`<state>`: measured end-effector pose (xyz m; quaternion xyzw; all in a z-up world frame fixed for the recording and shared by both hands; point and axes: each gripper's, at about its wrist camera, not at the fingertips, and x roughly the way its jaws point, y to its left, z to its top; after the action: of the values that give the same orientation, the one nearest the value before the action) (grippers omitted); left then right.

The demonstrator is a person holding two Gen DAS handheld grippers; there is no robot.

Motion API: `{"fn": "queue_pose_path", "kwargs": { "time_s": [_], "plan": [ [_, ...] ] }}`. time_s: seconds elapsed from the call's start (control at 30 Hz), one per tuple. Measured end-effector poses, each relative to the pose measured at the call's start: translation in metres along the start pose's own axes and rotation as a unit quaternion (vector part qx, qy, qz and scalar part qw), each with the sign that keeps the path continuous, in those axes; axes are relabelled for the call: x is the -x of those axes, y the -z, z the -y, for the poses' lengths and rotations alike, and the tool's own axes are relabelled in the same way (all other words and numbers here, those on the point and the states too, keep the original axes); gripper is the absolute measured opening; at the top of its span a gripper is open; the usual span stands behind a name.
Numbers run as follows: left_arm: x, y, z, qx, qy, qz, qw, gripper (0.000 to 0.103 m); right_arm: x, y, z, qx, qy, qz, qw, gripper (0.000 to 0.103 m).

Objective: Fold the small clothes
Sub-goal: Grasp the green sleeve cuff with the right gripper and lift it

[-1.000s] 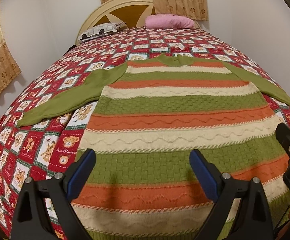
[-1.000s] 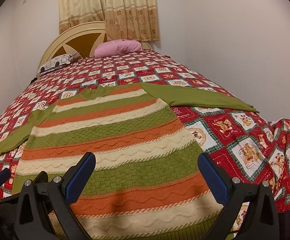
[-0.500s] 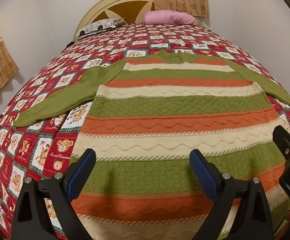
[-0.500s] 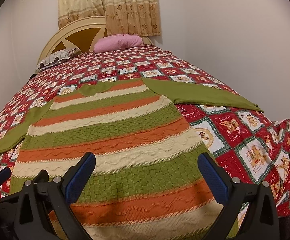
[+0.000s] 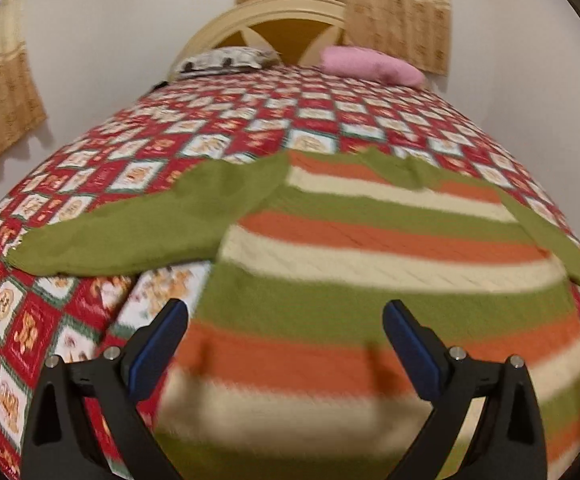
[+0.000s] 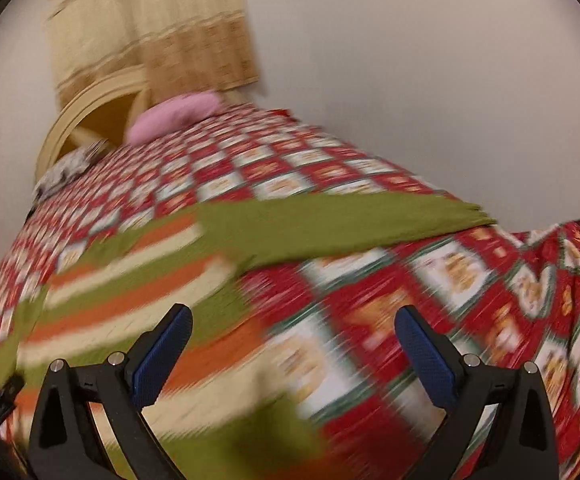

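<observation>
A small knitted sweater (image 5: 370, 272) with green, orange and cream stripes lies flat on the bed, neck toward the headboard, plain green sleeves spread out. Its left sleeve (image 5: 138, 228) reaches left. Its right sleeve (image 6: 342, 224) reaches right in the right wrist view, where the body (image 6: 130, 292) is blurred. My left gripper (image 5: 286, 340) is open and empty, low over the sweater's left side. My right gripper (image 6: 294, 344) is open and empty, over the sweater's right edge and the bedspread.
The bed has a red and white teddy-bear patchwork bedspread (image 5: 90, 168). A pink pillow (image 5: 370, 64) and a patterned pillow (image 5: 222, 58) lie by the cream headboard (image 5: 274, 8). White walls and beige curtains (image 6: 150, 28) surround the bed. The bedspread drops off at the right (image 6: 570, 300).
Both grippers have moved forward over the sweater. The left has shifted toward the left sleeve, the right has swung right toward the right sleeve. Both views are now motion-blurred.
</observation>
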<state>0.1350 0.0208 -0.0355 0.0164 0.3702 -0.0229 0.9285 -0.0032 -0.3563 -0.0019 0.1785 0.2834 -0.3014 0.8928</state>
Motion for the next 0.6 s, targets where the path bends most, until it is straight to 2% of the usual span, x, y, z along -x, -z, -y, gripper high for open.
{"fn": "queue_pose_path", "kwargs": {
  "time_s": [0.07,0.13,0.17,0.2,0.27,0.33,0.4,0.53,0.57,0.6],
  "plan": [
    [-0.016,0.0,-0.004,0.003,-0.02,-0.001,0.9998,0.1,-0.021,-0.022,0.038,-0.046,0.006,-0.01,0.999,0.1],
    [-0.027,0.005,-0.01,0.007,-0.031,-0.009,0.9994,0.1,-0.043,-0.042,0.085,-0.115,0.02,-0.025,0.993,0.091],
    [-0.035,0.007,-0.013,0.016,-0.028,-0.03,0.999,0.1,-0.049,-0.047,0.098,-0.133,0.022,-0.033,0.99,0.083],
    [-0.037,0.008,-0.016,0.024,-0.022,-0.04,0.9987,0.1,-0.062,-0.054,0.12,-0.162,0.025,-0.05,0.985,0.075],
    [-0.038,0.007,-0.021,0.041,-0.014,-0.043,0.9982,0.1,-0.089,-0.061,0.162,-0.224,0.034,-0.081,0.971,0.069],
    [-0.042,0.009,-0.021,0.048,-0.01,-0.056,0.9972,0.1,-0.106,-0.06,0.188,-0.267,0.049,-0.098,0.957,0.069],
    [-0.049,0.011,-0.023,0.056,-0.004,-0.072,0.9958,0.101,-0.123,-0.057,0.205,-0.296,0.053,-0.105,0.948,0.068],
    [-0.052,0.012,-0.02,0.055,-0.008,-0.077,0.9955,0.103,-0.141,-0.069,0.211,-0.288,0.065,-0.092,0.951,0.068],
    [-0.052,0.012,-0.019,0.052,-0.009,-0.078,0.9955,0.103,-0.145,-0.07,0.213,-0.291,0.066,-0.094,0.95,0.065],
    [-0.052,0.012,-0.019,0.052,-0.009,-0.078,0.9956,0.103,-0.15,-0.071,0.213,-0.289,0.073,-0.099,0.949,0.052]
  ]
}}
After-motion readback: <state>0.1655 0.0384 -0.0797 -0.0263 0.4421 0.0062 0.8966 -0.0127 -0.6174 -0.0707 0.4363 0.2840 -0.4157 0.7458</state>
